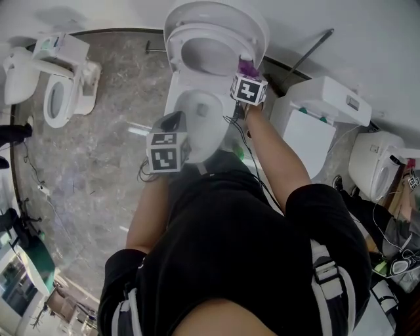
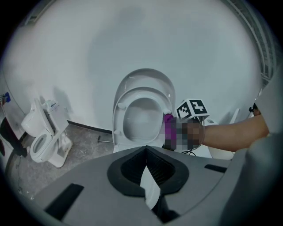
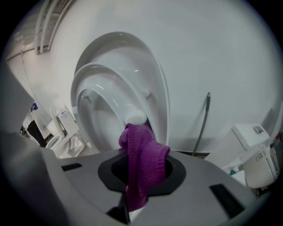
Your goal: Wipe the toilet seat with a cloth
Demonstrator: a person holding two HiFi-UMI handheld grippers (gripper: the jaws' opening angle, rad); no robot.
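**Purple cloth held up to a raised toilet seat**

Seen from above, a person in black is bent over a white toilet. The right arm is stretched forward and down, with the right gripper brought up to the right edge of the raised seat. The left arm is kept bent and closer to the body, with the left gripper hung over the open bowl, apart from its rim.

The seat is stood upright against the lid, which is leaned on the wall. Open grey floor is seen to the left, as far as a second toilet. The right side is tighter: a white tank is set close by, and a thin rod is leaned on the wall.

A purple cloth is clamped between the right gripper's jaws and bunched above them. Its top fold is met by a white bumper on the seat's underside; actual contact cannot be confirmed. The left gripper's jaws are closed together with nothing gripped, well clear of the cloth.
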